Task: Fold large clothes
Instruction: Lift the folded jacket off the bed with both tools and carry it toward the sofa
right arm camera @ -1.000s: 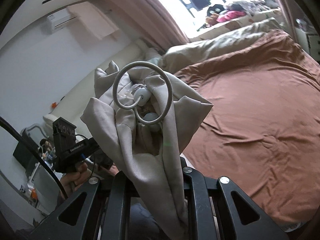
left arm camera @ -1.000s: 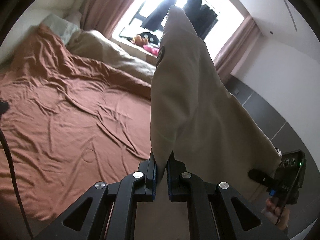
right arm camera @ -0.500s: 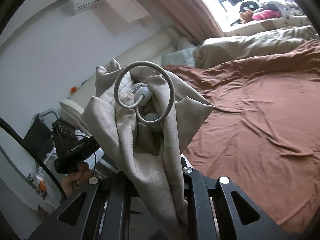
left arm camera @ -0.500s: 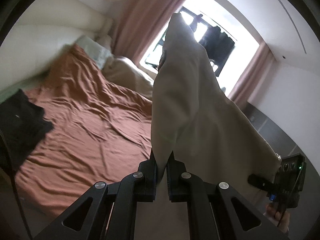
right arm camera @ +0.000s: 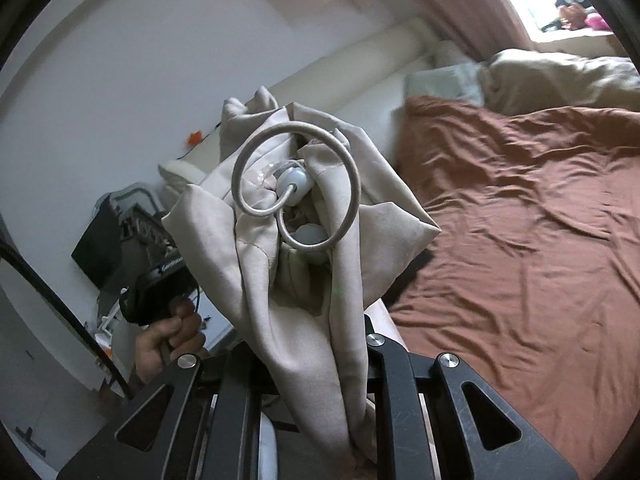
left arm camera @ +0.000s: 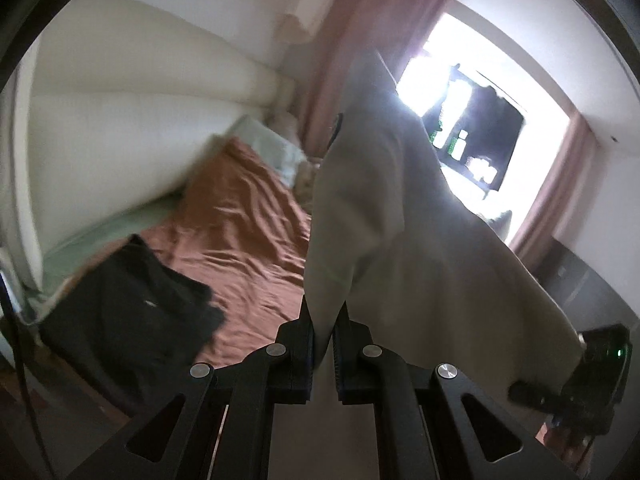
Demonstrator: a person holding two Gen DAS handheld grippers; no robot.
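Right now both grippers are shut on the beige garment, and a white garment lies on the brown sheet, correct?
Not white: the garment lying on the brown sheet is black, as the left wrist view shows. Both the left gripper and right gripper are shut on the beige garment.

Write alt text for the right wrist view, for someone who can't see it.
A handheld right gripper is clamped on a bunched beige garment whose looped drawstring with toggles faces the camera. Behind lies a bed with a rumpled rust-brown sheet. At left, a hand grips the other gripper's handle.

Blown-out window (left arm camera: 472, 128) glare, motion-blurred left view, dark fisheye corners, sharper right view.
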